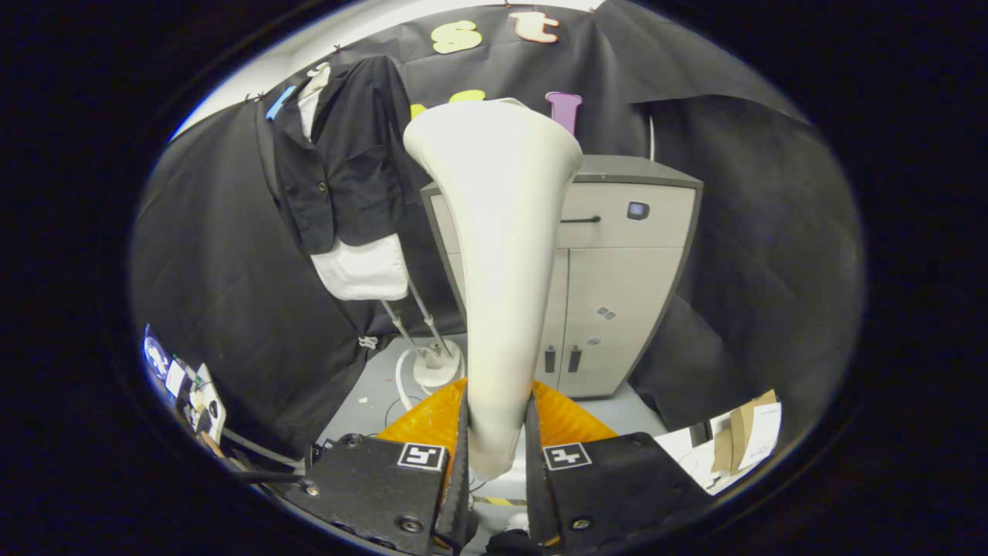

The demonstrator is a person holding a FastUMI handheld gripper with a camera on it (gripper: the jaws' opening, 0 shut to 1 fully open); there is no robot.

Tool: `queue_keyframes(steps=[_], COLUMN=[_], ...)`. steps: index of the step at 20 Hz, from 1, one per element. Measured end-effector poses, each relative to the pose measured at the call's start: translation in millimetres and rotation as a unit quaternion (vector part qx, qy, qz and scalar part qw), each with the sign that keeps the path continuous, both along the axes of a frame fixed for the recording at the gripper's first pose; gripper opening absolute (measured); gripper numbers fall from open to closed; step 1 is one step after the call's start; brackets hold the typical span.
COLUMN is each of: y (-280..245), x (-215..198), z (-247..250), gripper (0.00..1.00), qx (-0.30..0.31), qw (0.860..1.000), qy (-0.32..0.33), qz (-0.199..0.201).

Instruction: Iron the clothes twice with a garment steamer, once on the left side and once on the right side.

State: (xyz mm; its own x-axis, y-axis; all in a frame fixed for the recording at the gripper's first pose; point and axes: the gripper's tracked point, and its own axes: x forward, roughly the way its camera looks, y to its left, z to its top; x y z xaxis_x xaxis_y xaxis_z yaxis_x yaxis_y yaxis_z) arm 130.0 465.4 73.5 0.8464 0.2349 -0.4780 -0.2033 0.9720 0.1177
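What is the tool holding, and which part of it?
The tool holds the white steamer head. Both fingers squeeze its thin handle end, and the wide nozzle end sticks out ahead, toward the black jacket.

steamer (498,255) between jaws | jacket (340,166) beyond, left | cabinet (617,278) behind steamer, right

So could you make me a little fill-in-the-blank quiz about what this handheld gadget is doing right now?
1. The gripper is shut on the narrow handle of the cream-white ____.
2. The black jacket hangs over a ____ shirt.
3. The grey cabinet stands to the ____ of the jacket.

Missing words: garment steamer; white; right.
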Motion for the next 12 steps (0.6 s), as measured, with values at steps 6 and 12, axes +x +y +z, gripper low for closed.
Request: queue_keyframes(steps=[6, 12], y=[-4.8, -8.3], x=[-2.2, -5.7], z=[1.1, -1.1], gripper=[0.33, 0.33], qx=[0.020, 0.027], qw=[0.999, 0.998], qy=[-0.005, -0.006], qz=[-0.048, -0.060])
